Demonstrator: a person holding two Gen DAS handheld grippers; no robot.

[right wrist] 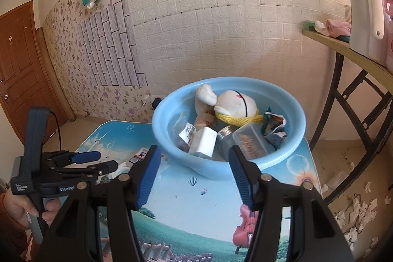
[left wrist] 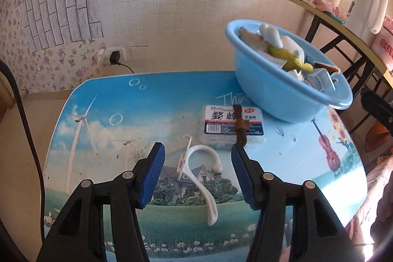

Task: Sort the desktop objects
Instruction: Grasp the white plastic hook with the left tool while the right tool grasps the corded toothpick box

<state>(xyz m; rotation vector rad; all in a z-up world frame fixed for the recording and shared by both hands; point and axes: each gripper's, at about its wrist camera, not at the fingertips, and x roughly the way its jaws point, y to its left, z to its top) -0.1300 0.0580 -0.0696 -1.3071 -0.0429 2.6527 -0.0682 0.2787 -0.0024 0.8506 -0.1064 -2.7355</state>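
Observation:
A white plastic hook (left wrist: 200,178) lies on the picture-printed table (left wrist: 122,114), between the open fingers of my left gripper (left wrist: 197,154), which hovers just above it. Behind it lies a clear floss-pick box (left wrist: 232,125) with a brown strip across it. A blue basin (left wrist: 282,87) stands at the table's far right; in the right wrist view the blue basin (right wrist: 228,163) holds a plush toy (right wrist: 231,102), a yellow net, a jar, a clear box and packets. My right gripper (right wrist: 194,158) is open and empty, just in front of the basin. The left gripper (right wrist: 83,161) also shows there.
A folding table (right wrist: 343,50) with a white kettle (right wrist: 366,14) stands to the right. Paper scraps (right wrist: 356,208) litter the floor beside it. A charger (left wrist: 114,58) is plugged into the wall behind the table. A door (right wrist: 17,70) is at far left.

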